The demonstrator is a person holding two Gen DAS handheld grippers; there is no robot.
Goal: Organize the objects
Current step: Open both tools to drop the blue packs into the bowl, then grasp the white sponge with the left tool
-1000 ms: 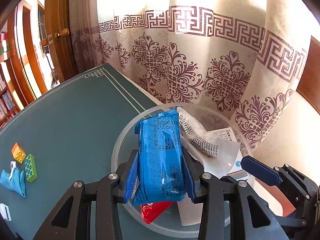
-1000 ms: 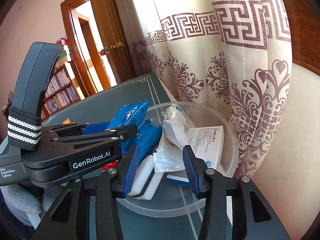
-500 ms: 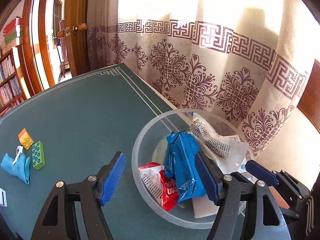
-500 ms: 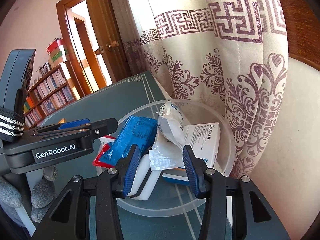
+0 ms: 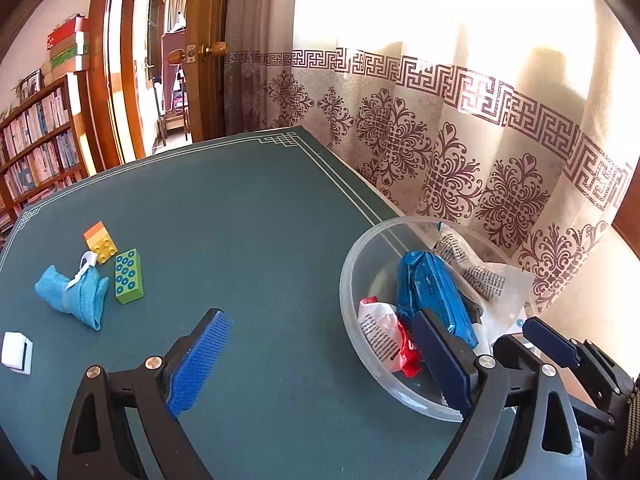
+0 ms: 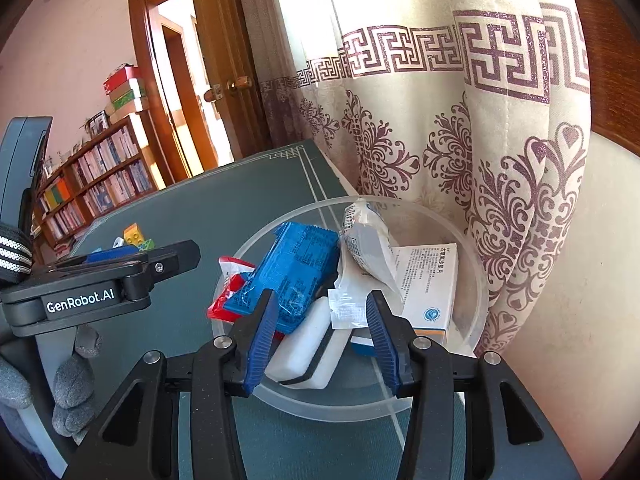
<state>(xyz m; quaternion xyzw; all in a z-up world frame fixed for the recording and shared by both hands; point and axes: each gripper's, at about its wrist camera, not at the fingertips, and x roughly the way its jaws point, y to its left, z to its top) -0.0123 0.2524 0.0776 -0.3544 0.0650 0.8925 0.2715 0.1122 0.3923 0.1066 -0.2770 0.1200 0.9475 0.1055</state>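
Observation:
A clear plastic bowl (image 5: 352, 264) (image 6: 472, 280) stands at the table's right edge by the curtain. It holds a blue packet (image 5: 434, 292) (image 6: 296, 268), a red-and-white packet (image 5: 386, 338) (image 6: 228, 284), a white medicine box (image 6: 430, 288), a white bag (image 6: 366, 242) and a white block (image 6: 310, 340). My left gripper (image 5: 318, 360) is open wide and empty, left of the bowl. My right gripper (image 6: 320, 340) is open and empty over the bowl's near rim. On the table to the left lie a green brick (image 5: 128, 276), an orange-yellow brick (image 5: 101, 242), a blue cloth (image 5: 72, 294) and a small white block (image 5: 16, 352).
The green table (image 5: 240, 220) ends at a patterned curtain (image 5: 460, 152) on the right. A wooden door (image 5: 204, 40) and bookshelves (image 5: 36, 140) stand behind. The left gripper's body (image 6: 96, 280) and a gloved hand (image 6: 76, 380) show in the right wrist view.
My left gripper let go of the blue packet into the bowl, opened wide and drew back to the left. The right gripper stayed open over the bowl.

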